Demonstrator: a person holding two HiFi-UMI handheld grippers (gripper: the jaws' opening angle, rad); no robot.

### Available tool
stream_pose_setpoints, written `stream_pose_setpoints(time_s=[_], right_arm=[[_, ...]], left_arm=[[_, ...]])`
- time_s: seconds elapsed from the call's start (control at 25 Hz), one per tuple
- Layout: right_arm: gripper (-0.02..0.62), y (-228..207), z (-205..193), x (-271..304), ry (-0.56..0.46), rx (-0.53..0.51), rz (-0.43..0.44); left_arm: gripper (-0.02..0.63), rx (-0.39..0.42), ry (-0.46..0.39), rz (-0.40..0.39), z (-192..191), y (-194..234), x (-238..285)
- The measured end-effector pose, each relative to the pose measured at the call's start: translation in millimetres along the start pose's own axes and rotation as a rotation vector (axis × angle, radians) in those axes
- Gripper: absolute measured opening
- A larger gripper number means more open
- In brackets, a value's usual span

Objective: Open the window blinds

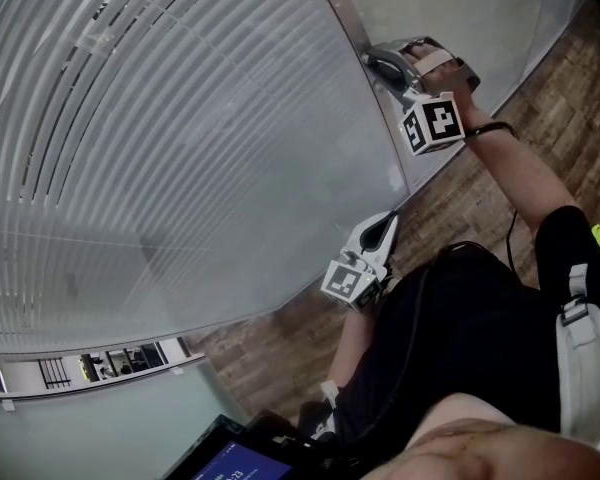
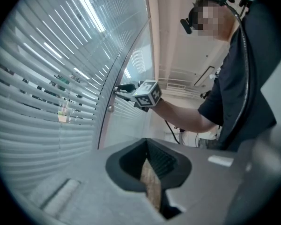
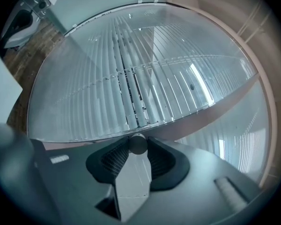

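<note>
Closed slatted blinds [image 1: 160, 148] fill the window behind glass, also seen in the right gripper view as blinds [image 3: 131, 78]. My right gripper [image 1: 376, 61] is raised to the metal window post [image 1: 345, 13], its marker cube [image 1: 432, 123] facing me. In the right gripper view a small round grey knob [image 3: 137, 143] sits clamped between the right gripper [image 3: 137, 146] pads. My left gripper [image 1: 388, 223] hangs lower, near the pane's bottom corner, pointing at the glass. Its jaws [image 2: 148, 154] stand together with nothing in them, only a sliver of floor showing behind.
Wood plank floor [image 1: 450, 198] runs along the window's base. A lit screen [image 1: 230, 463] lies at the bottom edge. A second small round knob [image 2: 111, 108] sits on the post below the right gripper [image 2: 122, 88]. The person's arm [image 2: 187, 118] stretches across.
</note>
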State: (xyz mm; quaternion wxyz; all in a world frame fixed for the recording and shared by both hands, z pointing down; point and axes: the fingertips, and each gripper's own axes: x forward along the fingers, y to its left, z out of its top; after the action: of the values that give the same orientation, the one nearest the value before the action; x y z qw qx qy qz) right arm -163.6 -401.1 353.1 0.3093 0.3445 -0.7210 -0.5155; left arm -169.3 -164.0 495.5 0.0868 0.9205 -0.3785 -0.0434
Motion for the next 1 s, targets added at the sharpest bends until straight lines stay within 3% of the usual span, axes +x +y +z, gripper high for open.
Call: stream_pose_setpoints(time_s=[0.16,0.48,0.64,0.84,1.0], right_arm=[[0.129,-3.0,0.2,0.0,0.017,0.103,0.017],[0.129,-8.7,-4.2,-1.0,0.035,0.435,0.007],[0.129,-12.6,-4.5,-3.0,0.022,0.633,0.026],[0.129,-15.9,-7.6,1.1,-0.025,0.978,0.014],[0.130,-17.4,-12.1,0.0,-0.042,1.113,0.021]], left_arm=[[0.002,0.005,-0.005,-0.013,-0.2,1.5,-3.5],[0.002,-0.006,0.025,-0.026,5.3,1.6,-7.2],[0.002,-0.009,0.031,-0.036,3.2,2.0,-8.6],[0.002,-0.022,0.057,-0.059,5.4,1.0,-10.9],[0.002,-0.017,0.050,-0.068,3.6,0.4,-9.7]])
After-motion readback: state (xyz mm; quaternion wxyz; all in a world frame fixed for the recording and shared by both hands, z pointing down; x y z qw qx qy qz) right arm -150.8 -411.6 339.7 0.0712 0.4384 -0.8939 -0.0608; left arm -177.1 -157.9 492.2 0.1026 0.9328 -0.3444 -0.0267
